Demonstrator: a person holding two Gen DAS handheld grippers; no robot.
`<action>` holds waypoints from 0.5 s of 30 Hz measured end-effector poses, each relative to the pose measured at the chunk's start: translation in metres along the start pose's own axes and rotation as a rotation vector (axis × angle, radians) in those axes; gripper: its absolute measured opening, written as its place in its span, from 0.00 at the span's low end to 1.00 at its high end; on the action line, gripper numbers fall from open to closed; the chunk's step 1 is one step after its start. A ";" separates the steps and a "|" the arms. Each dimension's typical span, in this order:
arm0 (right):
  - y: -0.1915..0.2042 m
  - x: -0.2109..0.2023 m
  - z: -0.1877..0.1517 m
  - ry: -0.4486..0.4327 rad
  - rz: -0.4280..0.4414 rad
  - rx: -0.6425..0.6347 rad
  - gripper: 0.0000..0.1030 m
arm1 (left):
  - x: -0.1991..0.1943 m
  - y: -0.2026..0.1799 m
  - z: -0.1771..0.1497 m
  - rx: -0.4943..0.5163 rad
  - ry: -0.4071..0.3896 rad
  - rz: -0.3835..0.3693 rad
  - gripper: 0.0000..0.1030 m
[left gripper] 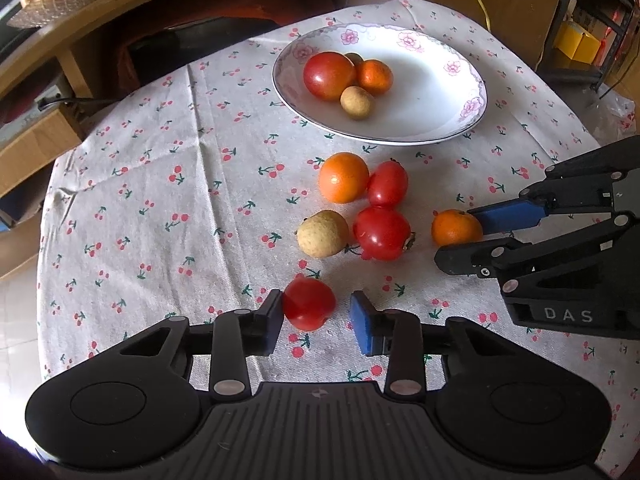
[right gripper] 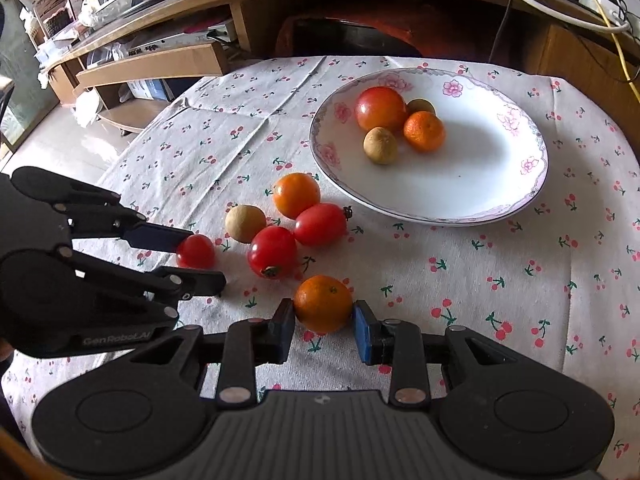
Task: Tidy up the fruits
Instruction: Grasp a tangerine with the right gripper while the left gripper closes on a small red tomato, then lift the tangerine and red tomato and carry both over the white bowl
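Low in the left wrist view: left gripper (left gripper: 316, 320), fingers apart, around a small red tomato (left gripper: 309, 303). Tomato touching the left pad (left gripper: 274, 316), a gap showing before the blue right pad (left gripper: 363, 322), so not squeezed tight. Same tomato (right gripper: 196, 251) at middle left of the right wrist view, between the two dark fingers.

Low in the right wrist view: right gripper (right gripper: 325, 330), clenched on a small orange (right gripper: 323, 303), both pads touching its sides. Same orange (left gripper: 456, 227) at right of the left wrist view.

In the middle, on the cherry cloth (left gripper: 160, 184): another orange (left gripper: 343, 177), two red tomatoes (left gripper: 387, 183) (left gripper: 382, 233) and a tan round fruit (left gripper: 323, 233), bunched close together.

Up top, white flowered plate (left gripper: 440, 92) with a big tomato (left gripper: 329, 75), a little orange (left gripper: 374, 77) and a tan fruit (left gripper: 357, 102), all touching
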State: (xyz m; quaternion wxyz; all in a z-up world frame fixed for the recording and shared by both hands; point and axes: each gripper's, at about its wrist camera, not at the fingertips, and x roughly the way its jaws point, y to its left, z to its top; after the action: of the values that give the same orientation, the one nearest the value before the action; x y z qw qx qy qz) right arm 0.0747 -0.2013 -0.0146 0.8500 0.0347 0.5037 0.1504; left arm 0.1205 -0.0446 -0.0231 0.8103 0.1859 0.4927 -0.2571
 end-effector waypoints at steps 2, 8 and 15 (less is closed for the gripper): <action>-0.001 0.000 0.000 0.001 -0.001 0.002 0.30 | 0.000 -0.001 0.001 0.001 0.001 0.010 0.38; -0.001 -0.002 0.002 -0.009 -0.008 0.004 0.30 | -0.002 -0.004 0.005 0.006 -0.002 0.018 0.35; -0.001 -0.009 0.003 -0.027 -0.013 0.007 0.30 | -0.005 -0.008 0.007 0.019 -0.014 0.016 0.34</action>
State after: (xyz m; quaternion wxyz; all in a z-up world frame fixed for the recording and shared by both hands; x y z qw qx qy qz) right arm 0.0733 -0.2045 -0.0062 0.8575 0.0363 0.4929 0.1429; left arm 0.1189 -0.0533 -0.0154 0.8140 0.1957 0.4830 -0.2565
